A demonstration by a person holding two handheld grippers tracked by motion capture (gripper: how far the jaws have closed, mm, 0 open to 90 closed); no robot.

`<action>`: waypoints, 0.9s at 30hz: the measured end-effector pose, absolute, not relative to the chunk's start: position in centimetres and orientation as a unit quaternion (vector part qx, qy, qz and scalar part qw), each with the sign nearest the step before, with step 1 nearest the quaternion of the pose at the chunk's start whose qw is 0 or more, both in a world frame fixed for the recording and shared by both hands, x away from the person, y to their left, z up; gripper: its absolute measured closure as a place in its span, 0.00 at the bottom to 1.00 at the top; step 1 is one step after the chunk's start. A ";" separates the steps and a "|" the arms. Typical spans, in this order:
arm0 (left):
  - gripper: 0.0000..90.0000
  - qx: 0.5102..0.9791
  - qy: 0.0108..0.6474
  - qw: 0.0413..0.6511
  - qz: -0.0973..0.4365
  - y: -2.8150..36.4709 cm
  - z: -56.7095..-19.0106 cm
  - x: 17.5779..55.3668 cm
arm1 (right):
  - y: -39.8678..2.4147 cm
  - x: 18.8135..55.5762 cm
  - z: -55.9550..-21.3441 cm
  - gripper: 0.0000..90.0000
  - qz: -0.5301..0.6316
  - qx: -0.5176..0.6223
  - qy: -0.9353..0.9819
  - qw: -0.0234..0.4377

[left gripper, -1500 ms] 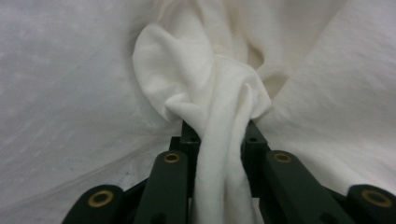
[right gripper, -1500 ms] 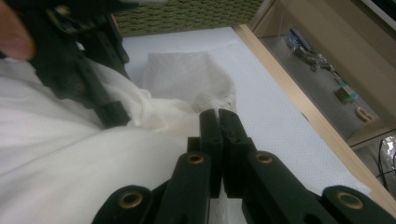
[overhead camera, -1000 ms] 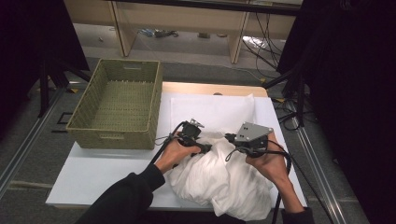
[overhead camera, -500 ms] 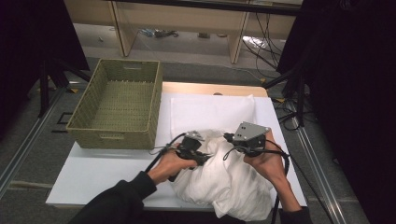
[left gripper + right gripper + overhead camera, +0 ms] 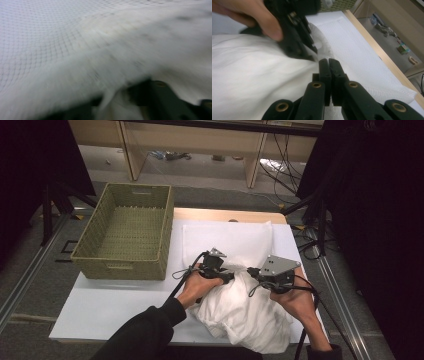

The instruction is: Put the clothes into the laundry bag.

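We note a woven green basket (image 5: 125, 232) standing on the left rear part of the counter (image 5: 115, 305), its near wall just inside the white counter surface. A flat white textured mat (image 5: 227, 240) lies spread on the counter to the right of the basket; its mesh-like weave shows in the right gripper view (image 5: 362, 55). Behind the counter we see low wooden shelving (image 5: 200, 150) with cables (image 5: 282, 160) and small items on the floor beneath it.
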State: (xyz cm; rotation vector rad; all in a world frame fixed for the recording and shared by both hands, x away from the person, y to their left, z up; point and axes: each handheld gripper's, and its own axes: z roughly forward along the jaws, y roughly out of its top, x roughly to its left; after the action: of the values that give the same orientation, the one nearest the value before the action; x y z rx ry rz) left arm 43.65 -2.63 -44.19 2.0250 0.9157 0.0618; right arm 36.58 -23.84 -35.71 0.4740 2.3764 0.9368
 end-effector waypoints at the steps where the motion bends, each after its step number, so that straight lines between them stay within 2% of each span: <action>1: 0.49 0.819 0.364 0.443 0.035 -1.8 -43.3 42.9 | -23.9 36.7 -35.7 1.00 0.346 0.174 0.881 0.273; 4: 0.36 0.808 0.355 0.469 0.036 0.5 -41.2 41.0 | -23.9 36.7 -35.6 1.00 0.347 0.177 0.880 0.273; 8: 0.30 0.801 0.356 0.481 -0.024 1.8 -40.3 38.8 | -23.8 36.7 -35.5 1.00 0.345 0.176 0.880 0.276; 13: 0.23 0.827 0.308 0.469 -0.015 -0.8 -41.6 37.3 | -23.6 36.6 -35.4 1.00 0.342 0.175 0.882 0.273; 17: 0.17 0.837 0.298 0.459 -0.025 -3.8 -43.8 38.5 | -23.6 36.6 -35.5 1.00 0.342 0.170 0.883 0.272; 18: 0.19 0.828 0.316 0.463 -0.021 -4.5 -44.3 38.9 | -23.5 36.7 -35.5 1.00 0.341 0.170 0.884 0.271; 19: 0.31 0.829 0.313 0.462 -0.022 -4.8 -44.6 39.2 | -23.4 36.6 -35.5 1.00 0.342 0.173 0.884 0.268; 20: 0.51 0.846 0.283 0.452 -0.011 -4.9 -44.8 39.8 | -23.5 36.6 -35.5 1.00 0.341 0.172 0.885 0.266; 21: 0.63 0.835 0.298 0.462 -0.009 -5.4 -45.1 40.1 | -23.4 36.5 -35.5 1.00 0.340 0.170 0.886 0.266; 22: 0.71 0.823 0.321 0.469 -0.003 -5.7 -45.1 40.2 | -23.5 36.4 -35.5 1.00 0.336 0.168 0.888 0.265; 25: 0.76 0.817 0.330 0.469 0.052 -5.0 -43.5 40.9 | -23.7 36.0 -34.9 1.00 0.343 0.172 0.885 0.264; 27: 0.77 0.794 0.356 0.490 0.057 -3.8 -42.1 42.2 | -23.8 35.7 -34.5 1.00 0.348 0.165 0.883 0.268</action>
State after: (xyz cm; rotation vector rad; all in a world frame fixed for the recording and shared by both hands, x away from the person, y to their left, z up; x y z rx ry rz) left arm 42.24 -3.79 -42.07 1.9273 0.8642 0.1391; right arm 35.65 -23.76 -34.45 0.4449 2.3821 0.9391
